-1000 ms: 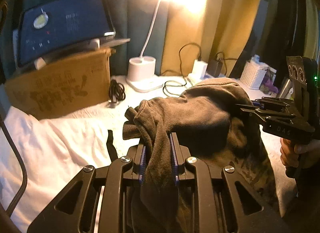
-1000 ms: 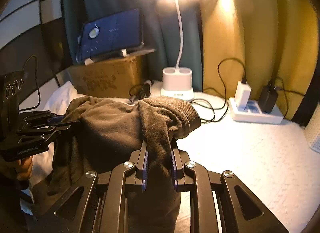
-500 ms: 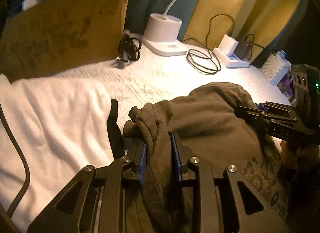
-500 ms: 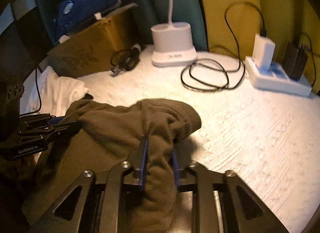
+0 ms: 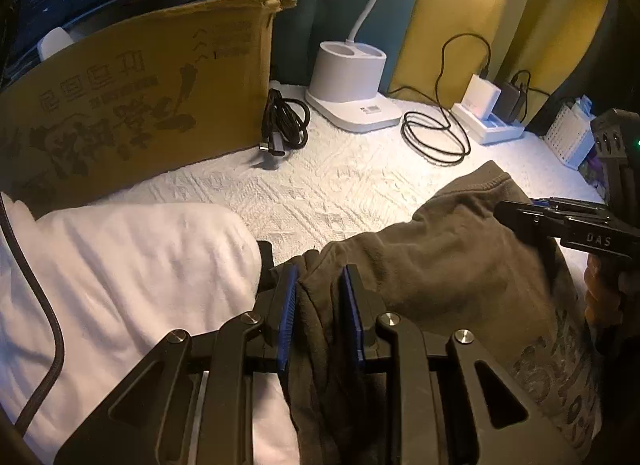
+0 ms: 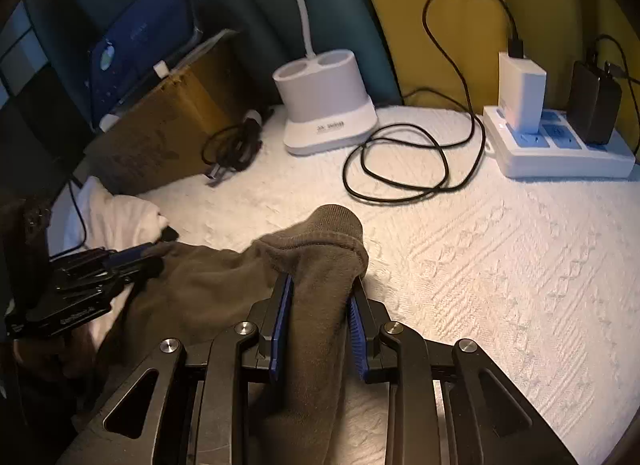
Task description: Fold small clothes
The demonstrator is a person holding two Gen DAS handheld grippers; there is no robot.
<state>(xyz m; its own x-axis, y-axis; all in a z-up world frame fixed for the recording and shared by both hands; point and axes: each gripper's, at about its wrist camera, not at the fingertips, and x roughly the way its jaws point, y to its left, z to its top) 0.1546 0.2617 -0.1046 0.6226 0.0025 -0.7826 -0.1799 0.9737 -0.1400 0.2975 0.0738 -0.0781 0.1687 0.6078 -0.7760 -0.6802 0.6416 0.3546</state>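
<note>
Olive-brown sweatshirt (image 5: 452, 265) is stretched 9-to-3 between left gripper (image 5: 320, 305) and right gripper (image 6: 320, 305); both narrowly parted, each clamped on a cloth bunch.

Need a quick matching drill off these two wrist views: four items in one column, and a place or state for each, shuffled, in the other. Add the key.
Items
1. Olive-brown fabric garment
2. White desk lamp base
3. Bundled black cable
4. White fluffy cloth

Places or states
A. Lies at the foot of the brown cardboard box
B. Stands by the teal curtain
C. Lies left of the garment
D. Gripped at two ends by the left tool and right tool

Pairs: 1-D, 2-B, 3-A, 4-C
</note>
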